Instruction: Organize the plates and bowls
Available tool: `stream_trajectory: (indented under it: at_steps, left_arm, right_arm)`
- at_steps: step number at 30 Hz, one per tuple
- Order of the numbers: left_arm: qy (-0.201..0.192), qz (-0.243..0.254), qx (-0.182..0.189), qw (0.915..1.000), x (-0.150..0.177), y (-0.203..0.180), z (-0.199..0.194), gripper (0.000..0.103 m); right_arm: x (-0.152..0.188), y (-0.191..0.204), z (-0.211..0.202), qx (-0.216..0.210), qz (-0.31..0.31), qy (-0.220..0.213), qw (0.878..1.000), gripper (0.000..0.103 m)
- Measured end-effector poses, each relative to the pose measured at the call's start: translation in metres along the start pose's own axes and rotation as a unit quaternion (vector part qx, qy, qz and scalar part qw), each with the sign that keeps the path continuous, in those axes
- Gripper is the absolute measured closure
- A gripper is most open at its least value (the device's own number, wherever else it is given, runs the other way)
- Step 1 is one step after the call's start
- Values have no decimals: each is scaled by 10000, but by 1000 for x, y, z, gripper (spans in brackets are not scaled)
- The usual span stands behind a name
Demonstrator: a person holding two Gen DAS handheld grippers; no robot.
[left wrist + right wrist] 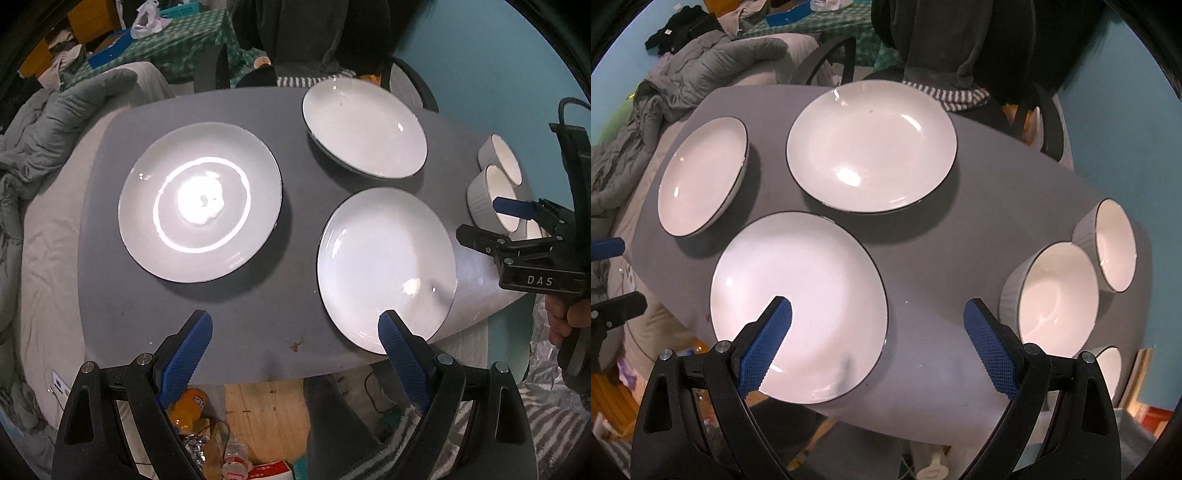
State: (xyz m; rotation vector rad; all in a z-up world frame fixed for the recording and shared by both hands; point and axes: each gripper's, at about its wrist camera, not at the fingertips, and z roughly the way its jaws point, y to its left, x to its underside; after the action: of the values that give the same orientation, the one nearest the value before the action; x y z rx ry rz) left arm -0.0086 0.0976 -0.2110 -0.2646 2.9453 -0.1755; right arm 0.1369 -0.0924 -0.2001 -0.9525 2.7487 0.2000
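Three white plates with dark rims lie on the grey table [258,314]: a left plate [201,206], a far plate [364,127] and a near plate [386,267]. They also show in the right wrist view: the left plate [701,175], the far plate [871,146] and the near plate [799,306]. White ribbed bowls [1056,299] [1115,243] stand at the table's right end, with a third bowl [1110,365] partly hidden. My left gripper [295,328] is open above the table's near edge. My right gripper [877,317] is open and empty, between the near plate and the bowls.
The right gripper's body [535,254] shows at the right of the left wrist view, near the bowls [491,199]. A grey jacket [683,70] lies beyond the table's left end. A chair with dark clothing [942,44] stands behind. Clutter [207,413] lies on the floor below.
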Motion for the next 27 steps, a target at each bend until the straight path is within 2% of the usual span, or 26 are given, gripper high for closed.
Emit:
stream_trajectory:
  at_steps: [7,10,13,15,16,18,20,22,27]
  left_arm:
    - [222,-101,114,9996,3,-1,25,10]
    - [282,-70,164,9994,4,-3,35,10]
    - [393,-174,427,9982,4,2,44,10]
    - [458,-244,421,9978,2,6,51,10]
    - [506,-269,420,9975,1,7,55,11]
    - [583,-319,453,9968,1,9,59,18]
    - [629,-358,490,9962,0,9,61,19]
    - [655,-385,521,9957,-1,9,63,19]
    - [736,-377,492,9954,-5,7,72,19]
  right_arm:
    - [5,3,24,202,-173,209,9994,9]
    - [6,1,31,159,-126,289,9994,9]
    - [9,0,38,92,-87,363,9993,9]
    - [10,-1,42,38,-87,414,9991,9]
    - [11,-1,43,2,-99,438,9990,11]
    - [10,-1,46,-55,-120,475,9988,13]
    - [13,-2,53,-132,-125,516,9985,16]
    - [14,-6,58,-225,-78,604,9979,24]
    - [16,-12,67,-398,50,756,9963,25]
